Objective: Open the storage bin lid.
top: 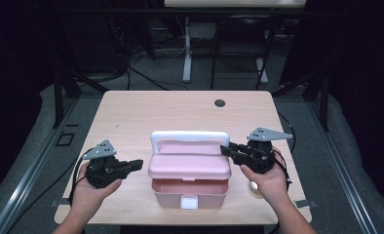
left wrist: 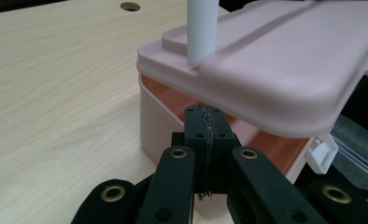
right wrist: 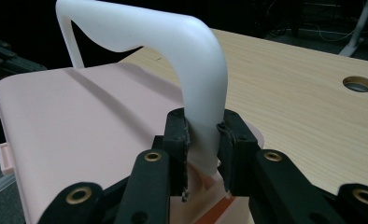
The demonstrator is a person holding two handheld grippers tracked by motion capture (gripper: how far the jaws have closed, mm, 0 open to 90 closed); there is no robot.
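- As I look from my side of the bench (top: 126, 112), the pink box (top: 189, 187) stands nearest, in the middle near the front edge, with its white latch (top: 189, 202) facing me.
- Its lid (top: 189, 165) is lifted a little, so a gap shows between the lid and the body.
- My left gripper (left wrist: 205, 126) has its jaws pressed together on nothing, just beside the left wall of the box, under the lid's overhang.
- My right gripper (right wrist: 203, 140) has its jaws closed around the right leg of the white handle (right wrist: 191, 60), where it meets the lid.
- I judge the step to be opening the lid: I should raise the handle slowly in an arc toward the far hinge and not squeeze harder, because the smooth plastic can slip.
- My left jaws could press on the box wall so that the light body does not rise or slide.
- Farther away, a round hole (top: 220, 103) is in the bench.
- I can read no brand, label or writing anywhere.
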